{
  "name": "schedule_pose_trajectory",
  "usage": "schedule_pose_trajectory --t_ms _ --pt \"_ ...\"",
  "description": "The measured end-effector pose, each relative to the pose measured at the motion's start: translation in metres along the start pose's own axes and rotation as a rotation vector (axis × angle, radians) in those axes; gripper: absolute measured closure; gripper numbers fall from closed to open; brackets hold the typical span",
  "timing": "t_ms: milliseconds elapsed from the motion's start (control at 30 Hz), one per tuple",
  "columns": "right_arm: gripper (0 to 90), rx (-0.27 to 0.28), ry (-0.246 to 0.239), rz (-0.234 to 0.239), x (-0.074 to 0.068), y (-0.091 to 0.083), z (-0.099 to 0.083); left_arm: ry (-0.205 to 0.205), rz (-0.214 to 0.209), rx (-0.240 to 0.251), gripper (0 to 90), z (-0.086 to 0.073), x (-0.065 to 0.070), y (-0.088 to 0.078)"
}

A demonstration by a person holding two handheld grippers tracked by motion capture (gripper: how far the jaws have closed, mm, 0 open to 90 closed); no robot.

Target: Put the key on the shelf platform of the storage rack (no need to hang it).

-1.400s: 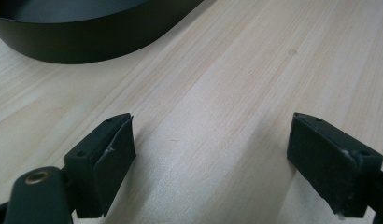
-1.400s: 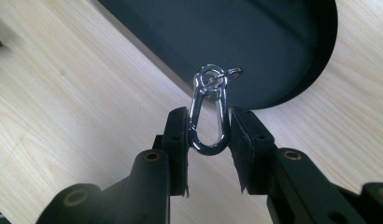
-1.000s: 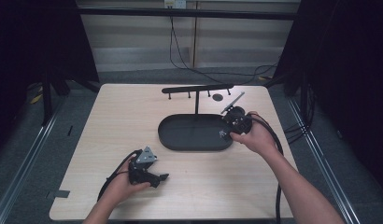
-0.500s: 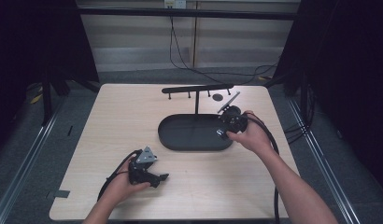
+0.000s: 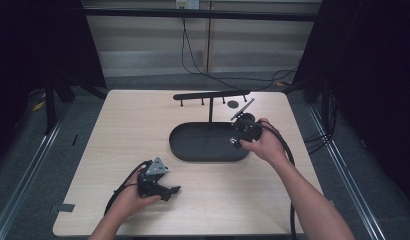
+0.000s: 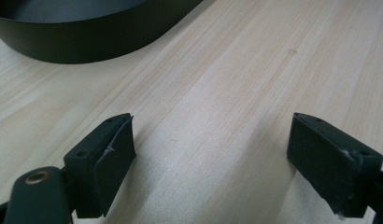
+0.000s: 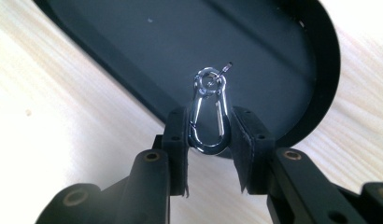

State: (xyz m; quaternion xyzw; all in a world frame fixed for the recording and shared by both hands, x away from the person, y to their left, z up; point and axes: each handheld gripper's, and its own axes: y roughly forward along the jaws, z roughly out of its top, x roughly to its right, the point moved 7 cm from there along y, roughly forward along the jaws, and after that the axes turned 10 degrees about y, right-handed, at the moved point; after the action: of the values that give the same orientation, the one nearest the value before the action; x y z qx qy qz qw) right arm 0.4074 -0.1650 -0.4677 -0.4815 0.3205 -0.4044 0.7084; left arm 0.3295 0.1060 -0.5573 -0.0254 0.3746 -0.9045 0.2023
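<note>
Left gripper (image 5: 154,184) rests low on the wooden table (image 5: 123,130) near its front edge, held in the left hand (image 5: 130,197), jaws wide apart with nothing between. Farther back, right gripper (image 7: 209,135) clamps a silver carabiner (image 7: 208,112) over the right end of the black oval tray (image 5: 193,145). Beyond stands a black peg rack (image 5: 211,95), then the dim back wall.

Dim surroundings, evenly lit tabletop, overexposed edges in close views.
</note>
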Motion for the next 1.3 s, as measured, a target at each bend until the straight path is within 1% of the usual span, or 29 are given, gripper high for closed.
schedule_pose_trajectory --t_ms 267,433,667,733,867,1067,1233,1300 --pt "68.4 -0.008 0.013 0.006 0.001 0.009 0.002 0.001 0.001 -0.002 14.7 0.000 0.000 0.000" --pt "68.4 -0.003 0.013 0.000 0.001 0.012 0.004 0.001 0.000 0.000 14.8 0.000 0.000 0.000" --pt "68.4 -0.013 0.017 -0.003 0.001 0.021 0.004 0.001 -0.002 0.000 14.8 0.000 0.000 0.000" --pt "68.4 -0.016 0.015 0.003 0.000 0.023 0.004 0.001 -0.002 0.000 14.7 0.000 0.000 0.000" --pt "68.4 -0.021 0.001 -0.009 -0.001 0.029 0.004 0.001 -0.002 0.000 14.8 0.000 0.000 0.000" --pt "68.4 -0.028 -0.001 -0.006 -0.004 0.035 0.005 0.001 -0.001 0.000 14.7 0.000 0.000 0.000" --pt "68.4 -0.027 -0.011 -0.015 -0.005 0.040 0.005 0.001 0.000 0.000 14.7 0.000 0.000 0.000" --pt "68.4 -0.034 -0.004 -0.008 -0.005 0.042 0.005 0.001 0.000 0.000 14.8 0.000 0.000 0.000"
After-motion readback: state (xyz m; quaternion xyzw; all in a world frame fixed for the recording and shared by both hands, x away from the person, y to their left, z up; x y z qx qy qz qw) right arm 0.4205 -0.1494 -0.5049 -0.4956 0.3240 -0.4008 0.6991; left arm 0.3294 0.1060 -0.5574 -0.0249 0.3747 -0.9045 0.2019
